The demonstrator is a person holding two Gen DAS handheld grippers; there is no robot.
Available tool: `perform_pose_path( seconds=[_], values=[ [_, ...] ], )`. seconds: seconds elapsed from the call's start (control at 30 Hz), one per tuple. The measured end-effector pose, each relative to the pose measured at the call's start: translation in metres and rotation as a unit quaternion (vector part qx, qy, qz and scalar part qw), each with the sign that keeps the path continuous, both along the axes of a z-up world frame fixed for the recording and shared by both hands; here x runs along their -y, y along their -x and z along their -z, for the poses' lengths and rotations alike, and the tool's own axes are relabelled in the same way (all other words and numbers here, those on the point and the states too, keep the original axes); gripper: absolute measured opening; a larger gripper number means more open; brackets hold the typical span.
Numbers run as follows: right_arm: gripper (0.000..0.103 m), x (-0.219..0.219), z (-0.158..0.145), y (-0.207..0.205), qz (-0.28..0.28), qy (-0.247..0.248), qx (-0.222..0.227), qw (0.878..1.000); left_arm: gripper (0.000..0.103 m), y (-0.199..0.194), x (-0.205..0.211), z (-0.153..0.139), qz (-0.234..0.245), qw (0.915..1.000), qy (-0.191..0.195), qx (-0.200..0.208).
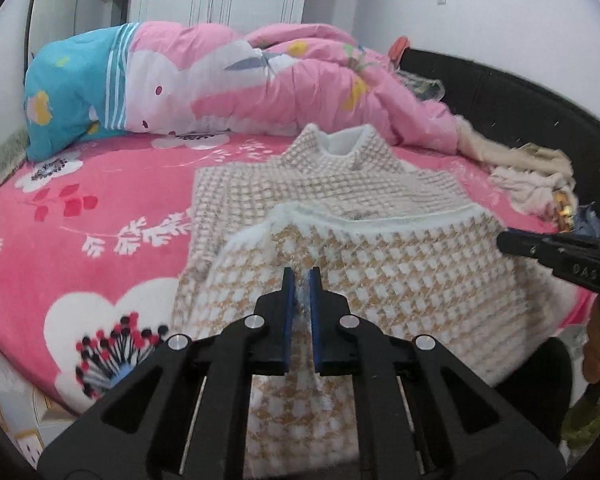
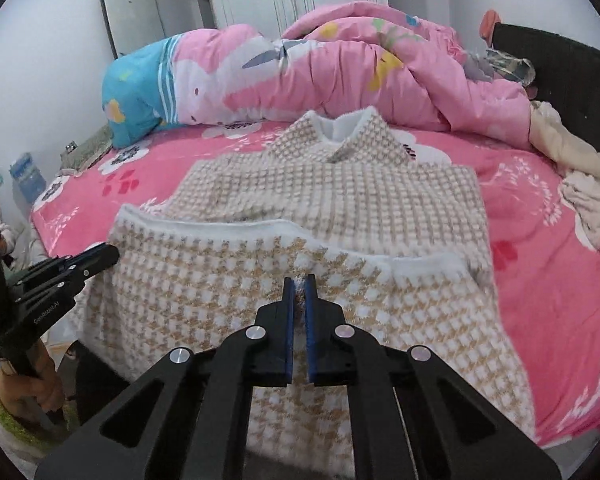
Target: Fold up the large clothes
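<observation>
One bed (image 1: 100, 216) fills most of both views, spread with a bright pink sheet printed with white blossoms, and everything else sits in relation to it. Along its far side lies a bunched pink quilt (image 1: 284, 80) with a cartoon rabbit print and a turquoise end (image 1: 60, 96) with white stripes. A black headboard (image 1: 500, 92) curves round the bed's right-hand side, and beside it on the sheet a heap of cream fabric (image 1: 532, 176) is piled.

Across the middle of the bed lies the garment being folded, a fuzzy tan-and-white houndstooth sweater (image 1: 324, 188), its white-lined collar (image 1: 344, 140) standing up toward the quilt. Its upper body rests flat on the sheet. Its lower part (image 1: 400, 264) is raised off the bed's near edge, with the white-trimmed hem uppermost and the cloth draping down toward the cameras.

Both grippers are at the bed's near edge. The left gripper (image 1: 301, 280) has its blue-padded fingers (image 1: 287, 312) pinched onto the sweater's lifted fabric, with only a sliver of fuzzy knit between them. The right gripper (image 2: 299, 288) is likewise clamped on the sweater, its pads squeezing a tuft of knit just below the hem. In the right wrist view the left gripper shows at the left side, its tip against the sweater's edge, with a hand (image 2: 40, 388) round its handle.
</observation>
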State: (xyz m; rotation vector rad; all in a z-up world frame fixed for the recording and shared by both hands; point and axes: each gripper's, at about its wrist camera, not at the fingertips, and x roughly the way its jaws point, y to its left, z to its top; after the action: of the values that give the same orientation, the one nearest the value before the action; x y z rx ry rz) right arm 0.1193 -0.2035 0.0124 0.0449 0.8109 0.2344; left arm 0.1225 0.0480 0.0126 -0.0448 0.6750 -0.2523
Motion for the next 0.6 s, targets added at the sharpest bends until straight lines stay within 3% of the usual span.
perform_pose_path(
  seconds=[0.17, 0.23, 0.4, 0.5, 0.6],
  values=[
    [0.005, -0.001, 0.062, -0.034, 0.010, 0.016, -0.055, 0.998, 0.008, -0.032, 0.009, 0.057, -0.004, 0.9977, -0.023, -0.064],
    [0.007, 0.002, 0.078, -0.039, 0.007, 0.006, -0.068, 0.998, 0.009, -0.033, 0.009, 0.066, -0.008, 0.9974, -0.027, -0.066],
    [0.016, 0.011, 0.045, -0.018, 0.013, 0.002, -0.033, 0.999, 0.010, -0.036, 0.007, 0.065, -0.011, 0.9976, -0.018, -0.066],
    [0.016, 0.001, 0.025, 0.000, -0.022, -0.012, 0.001, 1.000, 0.010, -0.037, 0.007, 0.065, -0.013, 0.9976, -0.014, -0.066],
    [0.016, -0.025, 0.033, -0.002, -0.072, -0.016, -0.010, 0.997, 0.010, -0.038, 0.007, 0.066, -0.015, 0.9977, -0.012, -0.065]
  ],
)
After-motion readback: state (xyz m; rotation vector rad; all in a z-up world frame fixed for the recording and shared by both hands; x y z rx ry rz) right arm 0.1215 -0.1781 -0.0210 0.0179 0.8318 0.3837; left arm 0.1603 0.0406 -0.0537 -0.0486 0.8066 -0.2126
